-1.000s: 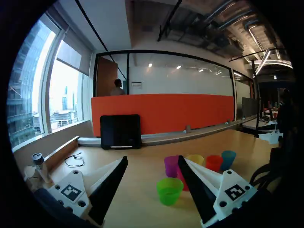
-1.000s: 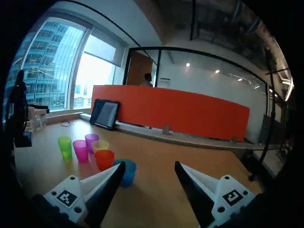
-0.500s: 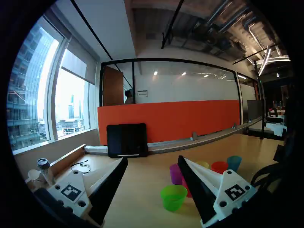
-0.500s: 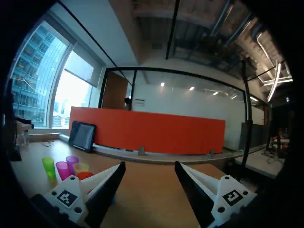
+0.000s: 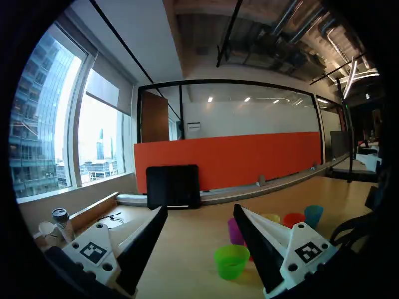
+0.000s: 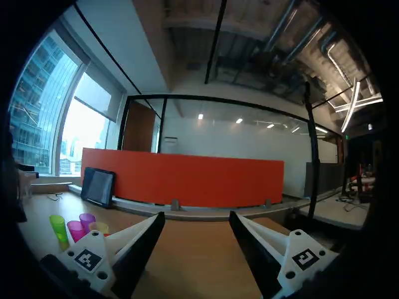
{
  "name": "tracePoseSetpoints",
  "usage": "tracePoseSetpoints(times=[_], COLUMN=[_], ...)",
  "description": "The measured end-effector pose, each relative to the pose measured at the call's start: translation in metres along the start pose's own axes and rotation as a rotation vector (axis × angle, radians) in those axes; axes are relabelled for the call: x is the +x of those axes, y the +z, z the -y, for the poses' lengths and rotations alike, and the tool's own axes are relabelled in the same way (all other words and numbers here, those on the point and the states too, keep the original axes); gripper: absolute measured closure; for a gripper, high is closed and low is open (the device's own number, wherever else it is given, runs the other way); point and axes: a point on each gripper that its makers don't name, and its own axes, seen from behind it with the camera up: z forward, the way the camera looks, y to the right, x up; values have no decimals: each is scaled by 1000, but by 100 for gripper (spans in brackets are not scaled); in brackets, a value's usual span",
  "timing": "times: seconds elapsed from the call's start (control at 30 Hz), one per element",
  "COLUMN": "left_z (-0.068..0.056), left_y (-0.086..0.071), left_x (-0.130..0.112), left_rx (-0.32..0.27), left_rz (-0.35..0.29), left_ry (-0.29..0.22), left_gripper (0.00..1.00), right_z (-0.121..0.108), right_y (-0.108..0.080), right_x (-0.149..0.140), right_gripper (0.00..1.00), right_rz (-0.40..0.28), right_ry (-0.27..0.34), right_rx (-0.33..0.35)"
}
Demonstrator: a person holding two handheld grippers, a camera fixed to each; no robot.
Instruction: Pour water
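High-rise office, glass-walled room (image 5: 239, 107), orange desk divider (image 5: 229, 157), long wooden desk (image 5: 194, 249), exposed ceiling pipes (image 5: 279, 35)

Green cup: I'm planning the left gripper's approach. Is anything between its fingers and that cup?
Nothing visible. The left gripper is open, and bare table lies before the green cup; the purple cup stands behind it.

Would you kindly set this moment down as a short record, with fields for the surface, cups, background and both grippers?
surface: wooden table
cups: green cup, purple cup, pink cup, yellow cup, red cup, blue cup; upright, clustered
background: tablet standing before orange partition
left gripper: fingers open, empty
right gripper: fingers open, empty
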Motion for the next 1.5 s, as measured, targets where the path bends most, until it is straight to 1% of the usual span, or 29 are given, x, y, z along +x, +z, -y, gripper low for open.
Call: tracePoseSetpoints(times=[0.1,0.2,0.3,0.4,0.7,0.9,1.07,1.2,1.5], left_z=[0,3,5,4,8,9,13,16,16], left_y=[1,1,0,-1,-4,-6,-9,-12,-14], left_x=[-4,-10,-16,-21,-34,-47,-56,-64,-77], left_rx=[6,18,39,46,78,80,84,88,83], left_rz=[-4,-5,-2,1,-6,2,5,15,27], left_ry=[-13,-24,-13,0,-8,-18,-33,-33,-33], left_gripper=[2,2,2,2,2,1,2,1,2], right_z=[0,-1,-1,0,5,10,14,15,17], right_y=[0,0,0,1,3,4,5,6,5], right_x=[-5,-9,-12,-13,-14,-15,-16,-16,-14], right_gripper=[0,0,0,0,0,0,0,0,0], right_rz=[16,25,33,44,59,64,69,71,70], right_ry=[-4,-14,-25,-28,-40,-49,-50,-48,-45], right_rx=[-2,-10,-13,-15,-13,-10,-6,-6,-5])
